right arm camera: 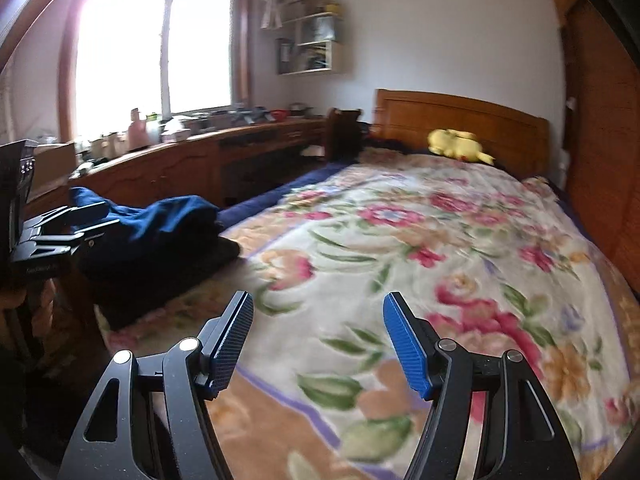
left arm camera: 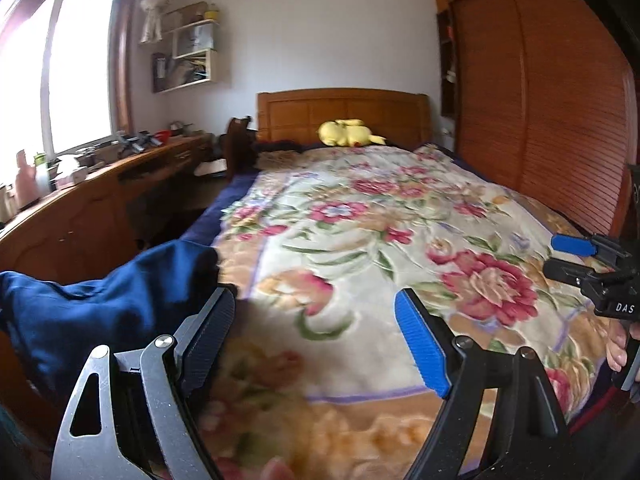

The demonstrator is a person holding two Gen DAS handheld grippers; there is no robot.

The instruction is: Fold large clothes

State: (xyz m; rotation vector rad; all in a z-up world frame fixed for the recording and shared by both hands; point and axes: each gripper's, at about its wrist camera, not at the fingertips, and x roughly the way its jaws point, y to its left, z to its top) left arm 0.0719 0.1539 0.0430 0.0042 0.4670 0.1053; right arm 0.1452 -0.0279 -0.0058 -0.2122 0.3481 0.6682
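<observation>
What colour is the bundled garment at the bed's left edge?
Dark navy blue garment, lying on the floral blanket; the right wrist view shows it best.

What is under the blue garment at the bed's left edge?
The blue garment lies on a dark folded pile on the floral blanket. How many pieces the pile holds is hidden.

Blanket (left arm camera: 360,220) spread over the bed, plush toy (left arm camera: 348,134) at its far end against the headboard (left arm camera: 340,114). Heap of clothes (right arm camera: 160,232) on the bed's left edge, desk (right arm camera: 180,160) beyond it under the window (right arm camera: 156,44), wardrobe (left arm camera: 540,100) along the right.
</observation>
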